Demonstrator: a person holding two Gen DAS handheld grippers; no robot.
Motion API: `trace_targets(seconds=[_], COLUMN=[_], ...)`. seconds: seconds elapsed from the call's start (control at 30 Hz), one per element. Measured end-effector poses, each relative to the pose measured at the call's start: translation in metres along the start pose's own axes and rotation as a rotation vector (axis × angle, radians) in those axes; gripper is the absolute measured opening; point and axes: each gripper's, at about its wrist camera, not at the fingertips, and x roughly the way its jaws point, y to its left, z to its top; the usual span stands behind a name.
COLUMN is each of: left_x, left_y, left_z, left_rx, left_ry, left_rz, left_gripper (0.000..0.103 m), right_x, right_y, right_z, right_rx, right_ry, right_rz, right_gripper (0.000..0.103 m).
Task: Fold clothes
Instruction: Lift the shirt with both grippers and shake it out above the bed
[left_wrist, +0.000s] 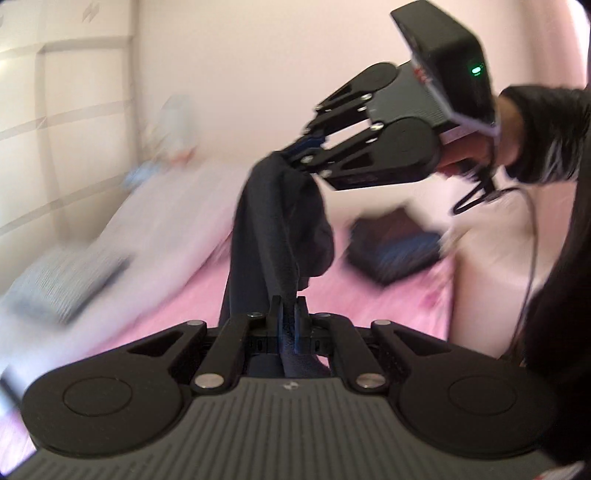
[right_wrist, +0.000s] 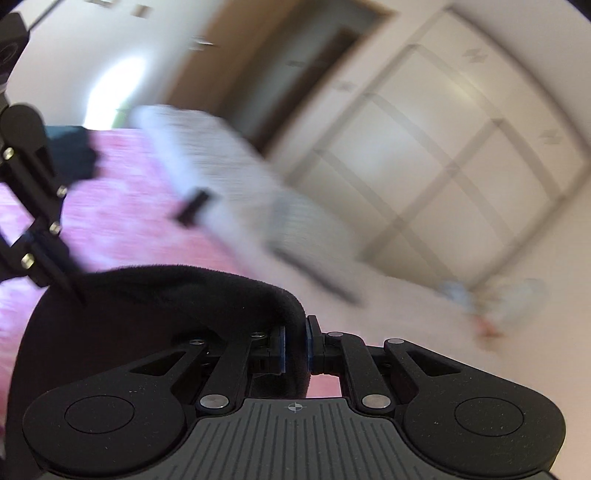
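1. The left gripper (left_wrist: 290, 310) was pinched tight on a fold of the dark garment (left_wrist: 273, 229), its two fingers pressed together with only the cloth between them.
2. From that pinch the dark garment rose in a twisted band to the right gripper (left_wrist: 306, 147), which held it higher up and further back in the left wrist view.
3. The right gripper also gripped the cloth: in its own camera the blue pads (right_wrist: 283, 345) squeezed a thick rolled edge of the garment (right_wrist: 155, 295), leaving just the fabric's thickness between them.
4. So the garment hung in the air between the two grippers, clear of the pink bedspread (left_wrist: 388, 306) below it (a loose loop sagged from the right gripper's end).
5. A hand (left_wrist: 465, 155) in a black sleeve (left_wrist: 546, 136) held the right gripper by its handle, and a green light (left_wrist: 475, 69) glowed on the black box atop it.
6. On the bed behind lay a stack of dark folded clothes (left_wrist: 395, 247), well apart from the held garment, next to a pale pillow (left_wrist: 491, 266).
7. A striped grey-and-white item (left_wrist: 62, 284) lay on the bed's left side; blur made it hard to name.
8. A pale wardrobe with panelled doors (right_wrist: 461, 147) stood beside the bed, and a doorway (right_wrist: 295, 74) showed in the right wrist view.
9. Both views were smeared by motion blur, so small items near the bed's far end could not be made out.
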Motion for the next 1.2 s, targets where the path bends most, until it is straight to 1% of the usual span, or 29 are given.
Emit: trace_targets(seconds=[0.07, 0.1, 0.17, 0.23, 0.3, 0.37, 0.4, 0.47, 0.5, 0.57, 0.6, 0.63, 0.67, 0.7, 0.73, 0.77, 0.83, 0.87, 0.93, 1.0, 1.07, 1.13, 1.2], left_x=[0.002, -0.001, -0.013, -0.029, -0.046, -0.062, -0.072, -0.076, -0.077, -0.077, -0.077, -0.077, -0.077, -0.077, -0.077, -0.076, -0.073, -0.067, -0.054, -0.033, 0.002, 0.041, 0.078], left_y=[-0.007, -0.009, -0.01, 0.002, 0.015, 0.038, 0.054, 0.084, 0.1, 0.118, 0.127, 0.136, 0.145, 0.154, 0.156, 0.157, 0.154, 0.154, 0.154, 0.153, 0.154, 0.153, 0.154], left_z=[0.017, 0.023, 0.031, 0.027, 0.023, 0.0, -0.018, -0.065, -0.089, -0.142, -0.168, -0.195, -0.221, -0.248, -0.261, -0.271, -0.285, -0.289, -0.296, -0.303, -0.309, -0.317, -0.322], left_rx=[0.016, 0.014, 0.001, -0.044, -0.092, -0.155, -0.189, -0.259, -0.294, -0.337, -0.356, -0.376, -0.395, -0.414, -0.424, -0.432, -0.443, -0.426, -0.384, -0.297, -0.184, -0.06, 0.033], left_ry=[-0.086, -0.119, -0.161, -0.158, -0.149, -0.079, -0.026, 0.112, 0.183, 0.327, 0.399, 0.472, 0.544, 0.617, 0.648, 0.668, 0.685, 0.687, 0.69, 0.696, 0.713, 0.736, 0.734], left_rz=[-0.033, -0.035, -0.012, 0.041, 0.097, 0.188, 0.241, 0.352, 0.407, 0.468, 0.495, 0.522, 0.549, 0.575, 0.579, 0.576, 0.552, 0.535, 0.499, 0.467, 0.43, 0.4, 0.377], left_gripper=[0.003, 0.003, 0.003, 0.003, 0.003, 0.003, 0.003, 0.007, 0.01, 0.021, 0.023, 0.023, 0.024, 0.025, 0.027, 0.029, 0.035, 0.036, 0.045, 0.049, 0.051, 0.052, 0.052], right_x=[-0.024, -0.034, -0.049, -0.049, -0.032, 0.005, 0.029, 0.081, 0.113, 0.176, 0.203, 0.221, 0.233, 0.24, 0.239, 0.236, 0.256, 0.26, 0.257, 0.264, 0.278, 0.304, 0.33], right_y=[-0.023, -0.033, -0.049, -0.054, -0.051, -0.034, -0.022, 0.009, 0.031, 0.083, 0.111, 0.136, 0.156, 0.174, 0.184, 0.191, 0.216, 0.222, 0.214, 0.205, 0.194, 0.188, 0.181], right_z=[0.004, 0.008, 0.02, 0.038, 0.052, 0.068, 0.073, 0.082, 0.086, 0.086, 0.083, 0.078, 0.073, 0.065, 0.055, 0.045, 0.031, 0.022, -0.009, -0.04, -0.066, -0.088, -0.112], right_rx=[-0.032, -0.05, -0.09, -0.131, -0.161, -0.173, -0.178, -0.19, -0.191, -0.156, -0.15, -0.156, -0.162, -0.153, -0.127, -0.096, -0.055, -0.038, -0.019, -0.036, -0.055, -0.074, -0.101], right_ry=[-0.042, -0.067, -0.12, -0.187, -0.249, -0.286, -0.296, -0.304, -0.29, -0.225, -0.175, -0.123, -0.079, -0.045, -0.019, 0.008, 0.108, 0.162, 0.261, 0.336, 0.382, 0.405, 0.397], right_rz=[-0.069, -0.097, -0.142, -0.131, -0.086, -0.004, 0.049, 0.163, 0.227, 0.335, 0.374, 0.399, 0.422, 0.447, 0.475, 0.504, 0.545, 0.559, 0.565, 0.544, 0.521, 0.501, 0.495], right_gripper=[0.009, 0.009, 0.009, 0.009, 0.009, 0.009, 0.009, 0.009, 0.009, 0.01, 0.018, 0.023, 0.04, 0.061, 0.068, 0.072, 0.072, 0.072, 0.072, 0.072, 0.072, 0.072, 0.072])
